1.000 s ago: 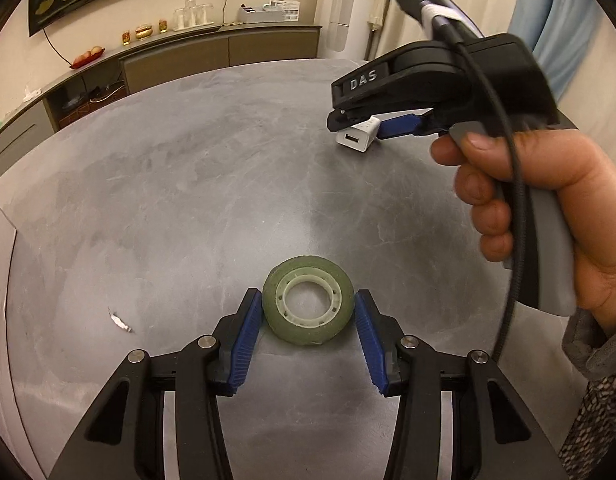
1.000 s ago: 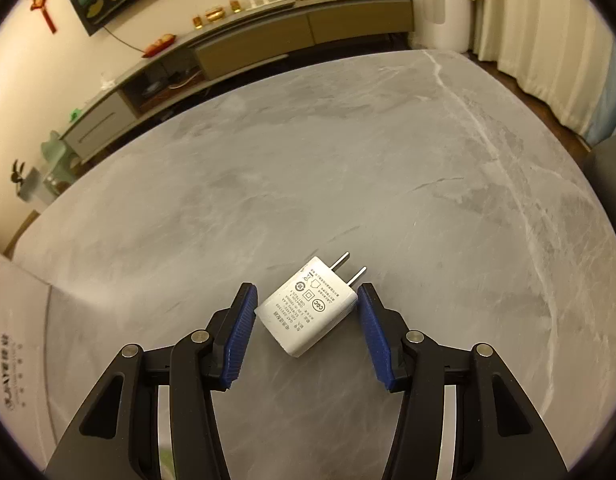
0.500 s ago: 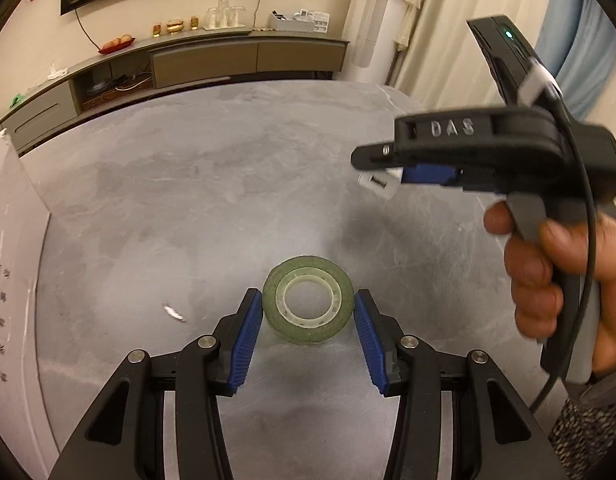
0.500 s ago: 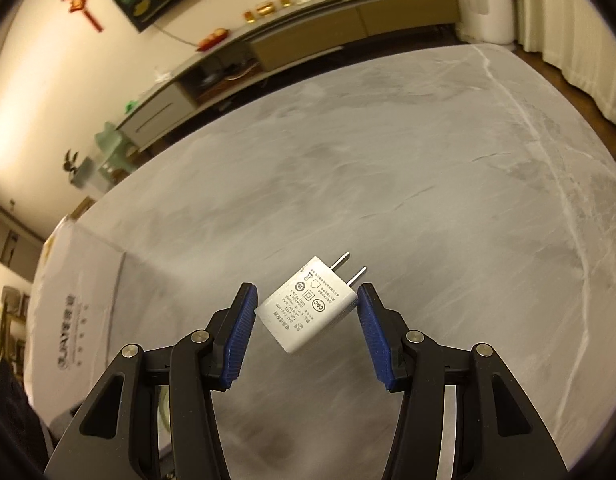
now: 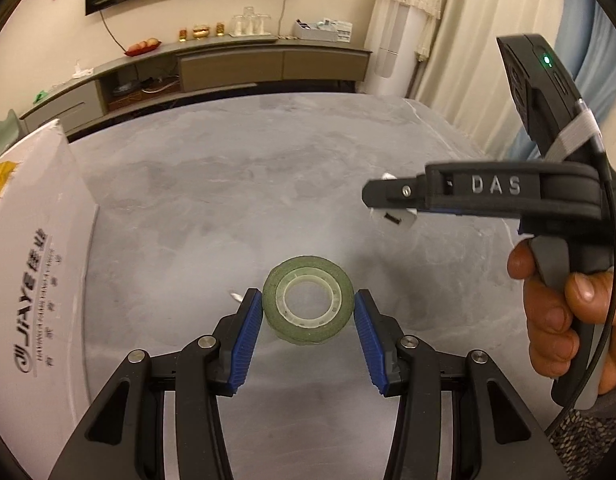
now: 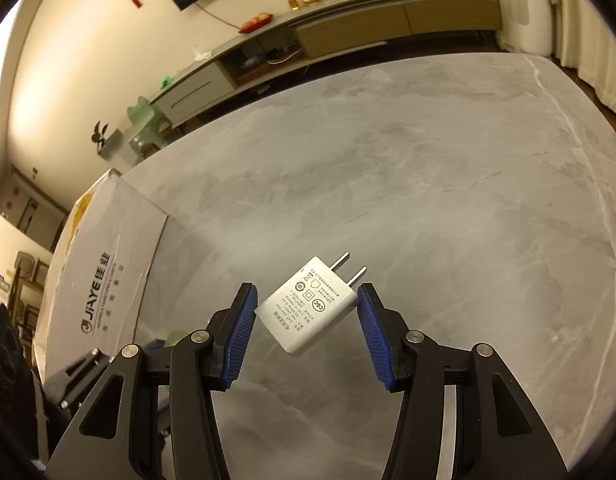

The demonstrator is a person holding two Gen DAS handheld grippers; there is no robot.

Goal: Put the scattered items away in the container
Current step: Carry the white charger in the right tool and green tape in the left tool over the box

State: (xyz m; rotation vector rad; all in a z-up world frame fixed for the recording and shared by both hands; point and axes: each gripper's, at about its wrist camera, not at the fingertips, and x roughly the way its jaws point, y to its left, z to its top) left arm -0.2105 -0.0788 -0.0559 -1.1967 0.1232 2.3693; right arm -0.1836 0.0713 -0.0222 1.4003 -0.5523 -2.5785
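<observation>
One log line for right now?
left gripper: shut on tape roll | right gripper: shut on charger | both lifted | box: to the left

Grey marble table [image 5: 212, 184], white box [image 5: 36, 264] atop

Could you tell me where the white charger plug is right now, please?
The white charger plug is clamped in the right tool, lifted above the grey table, prongs pointing away; the white cardboard box sits to its left.

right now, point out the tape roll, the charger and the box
tape roll [image 5: 308, 304], left wrist view, green outer band
charger [image 6: 308, 306], right wrist view, printed white face
box [image 6: 104, 276], right wrist view, printed white side
</observation>
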